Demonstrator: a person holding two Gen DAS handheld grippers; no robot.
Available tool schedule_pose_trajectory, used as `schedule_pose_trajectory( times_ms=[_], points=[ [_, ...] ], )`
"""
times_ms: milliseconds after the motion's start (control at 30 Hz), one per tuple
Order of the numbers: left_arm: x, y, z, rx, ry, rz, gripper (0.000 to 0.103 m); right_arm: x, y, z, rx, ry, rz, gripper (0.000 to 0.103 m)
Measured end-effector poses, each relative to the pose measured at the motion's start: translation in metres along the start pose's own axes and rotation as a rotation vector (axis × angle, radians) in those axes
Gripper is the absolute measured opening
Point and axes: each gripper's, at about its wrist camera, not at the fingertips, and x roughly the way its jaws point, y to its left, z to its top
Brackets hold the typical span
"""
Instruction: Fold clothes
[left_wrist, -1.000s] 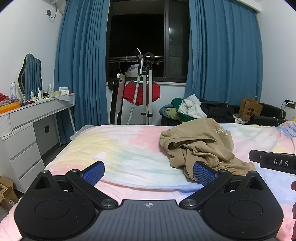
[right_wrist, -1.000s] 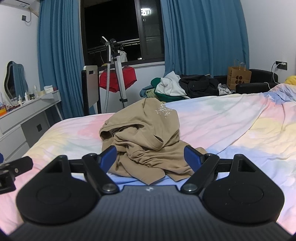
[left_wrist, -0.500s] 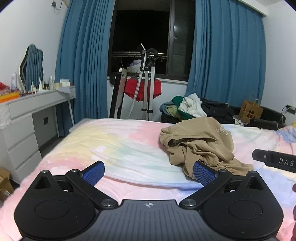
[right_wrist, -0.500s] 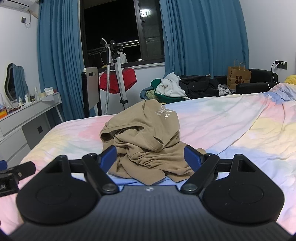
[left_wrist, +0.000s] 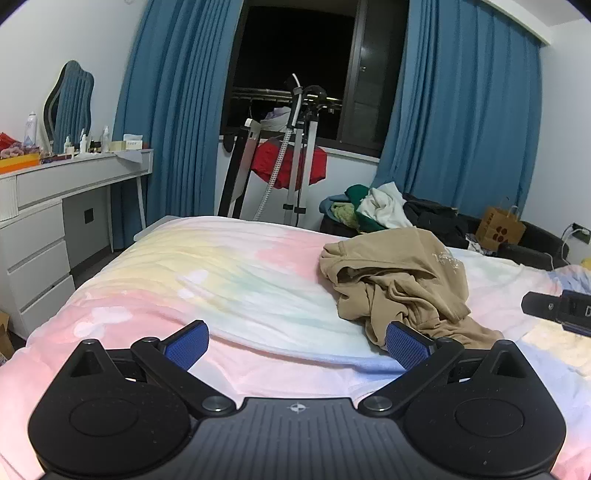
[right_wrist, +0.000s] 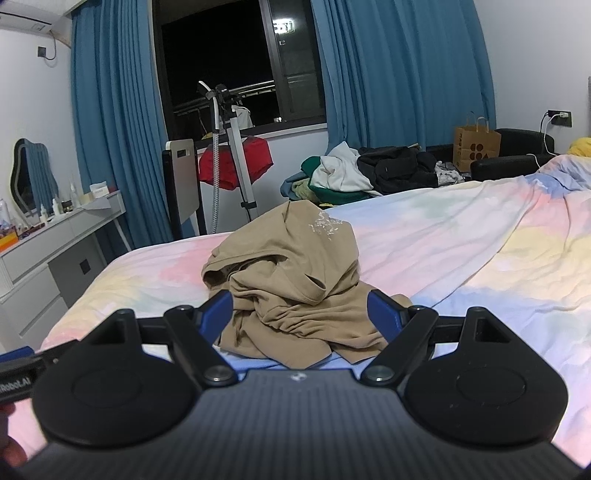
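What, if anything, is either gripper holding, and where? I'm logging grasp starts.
Nothing: the left gripper and right gripper are open, short of the crumpled tan shirt.

I see bare bedspread (left_wrist: 229, 280) left of the crumpled tan garment (left_wrist: 399, 284), which blocks my right gripper (right_wrist: 300, 314).

The left gripper (left_wrist: 297, 343) hangs wide open over the bed (left_wrist: 221, 280), the crumpled tan shirt (left_wrist: 402, 284) beside its right finger
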Motion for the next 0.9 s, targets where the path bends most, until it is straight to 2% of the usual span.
schedule_pose_trajectory(
  times_ms=[100, 300, 467, 600, 733, 900],
  points=[
    [0.003, -0.004, -0.002, 0.027, 0.001, 0.011, 0.103, 0.000, 0.002, 0.000, -0.041, 0.002, -0.044, 0.082],
    [0.018, -0.012, -0.009, 0.077, 0.010, 0.052, 0.103, -0.002, -0.007, 0.001, 0.008, 0.011, -0.029, 0.082],
    [0.048, -0.016, -0.009, 0.098, 0.059, 0.043, 0.102, -0.002, -0.014, 0.004, 0.053, 0.024, -0.023, 0.082],
    [0.088, -0.024, -0.001, 0.148, 0.089, -0.013, 0.100, 0.001, -0.022, 0.004, 0.088, 0.028, -0.028, 0.082],
    [0.133, -0.026, 0.014, 0.114, 0.097, -0.044, 0.098, 0.011, -0.032, 0.003, 0.137, 0.052, -0.031, 0.082],
    [0.195, -0.038, 0.031, 0.088, 0.093, -0.044, 0.092, 0.022, -0.040, -0.001, 0.178, 0.071, -0.019, 0.082]
  ],
)
